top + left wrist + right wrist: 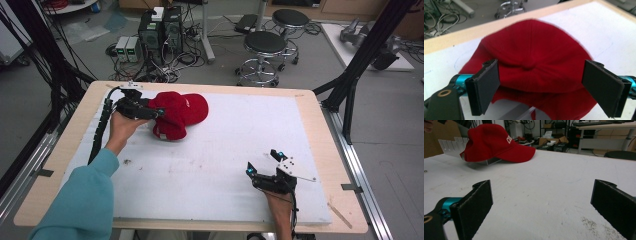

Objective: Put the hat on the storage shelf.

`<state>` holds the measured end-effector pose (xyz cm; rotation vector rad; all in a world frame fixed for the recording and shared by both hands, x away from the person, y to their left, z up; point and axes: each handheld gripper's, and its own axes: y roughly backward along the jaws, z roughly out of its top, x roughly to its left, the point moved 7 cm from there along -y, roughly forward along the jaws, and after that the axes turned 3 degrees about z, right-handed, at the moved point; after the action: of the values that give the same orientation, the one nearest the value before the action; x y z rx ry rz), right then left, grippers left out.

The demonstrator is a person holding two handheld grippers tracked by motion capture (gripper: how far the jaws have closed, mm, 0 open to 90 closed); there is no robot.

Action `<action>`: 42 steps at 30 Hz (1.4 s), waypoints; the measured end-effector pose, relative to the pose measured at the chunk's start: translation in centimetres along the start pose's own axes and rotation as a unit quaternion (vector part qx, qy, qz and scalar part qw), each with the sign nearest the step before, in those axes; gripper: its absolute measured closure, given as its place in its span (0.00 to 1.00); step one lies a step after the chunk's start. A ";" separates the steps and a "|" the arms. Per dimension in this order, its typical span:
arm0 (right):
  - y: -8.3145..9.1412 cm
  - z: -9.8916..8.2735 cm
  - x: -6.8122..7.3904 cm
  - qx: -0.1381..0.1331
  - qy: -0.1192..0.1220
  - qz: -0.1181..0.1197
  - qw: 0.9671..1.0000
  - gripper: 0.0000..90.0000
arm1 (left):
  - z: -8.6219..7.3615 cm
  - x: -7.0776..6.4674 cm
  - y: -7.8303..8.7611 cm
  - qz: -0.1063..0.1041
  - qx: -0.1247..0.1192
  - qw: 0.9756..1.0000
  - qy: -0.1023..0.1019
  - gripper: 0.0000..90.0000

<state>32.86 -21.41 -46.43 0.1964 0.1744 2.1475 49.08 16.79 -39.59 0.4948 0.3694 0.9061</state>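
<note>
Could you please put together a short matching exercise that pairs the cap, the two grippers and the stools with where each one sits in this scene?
Things:
1. red cap
2. left gripper
3. right gripper
4. black stools

Places or states:
A. near edge of the table, jaws open over bare white surface
B. on the floor beyond the far edge of the table
C. far left part of the white surface, resting on a clear stand
D. at the back of the cap, jaws open on either side of it

Pairs: 1-C, 2-D, 3-A, 4-B
</note>
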 end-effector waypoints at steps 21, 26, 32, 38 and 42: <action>0.0 0.0 0.0 0.000 0.003 -0.001 1.000 0.03 | -1.3 -0.3 -2.3 0.006 0.015 0.999 -0.030 0.33; 0.0 0.0 0.0 -0.001 0.002 0.000 1.000 0.03 | -1.8 0.1 -2.4 -0.004 0.011 1.000 -0.013 0.43; -0.1 0.0 0.0 0.000 0.003 -0.002 1.000 0.03 | -1.8 0.2 -2.6 -0.007 0.009 1.000 -0.020 0.60; -0.1 0.0 0.0 0.000 0.002 -0.002 1.000 0.03 | -1.9 0.3 -2.7 -0.008 0.010 1.000 -0.018 0.75; 0.0 0.0 0.0 0.000 0.003 -0.001 1.000 0.03 | -1.8 0.2 -2.7 -0.003 0.008 1.000 -0.017 0.84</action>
<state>32.89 -21.38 -46.44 0.1905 0.1787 2.1457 50.03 16.05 -42.59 0.5228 0.3475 0.8886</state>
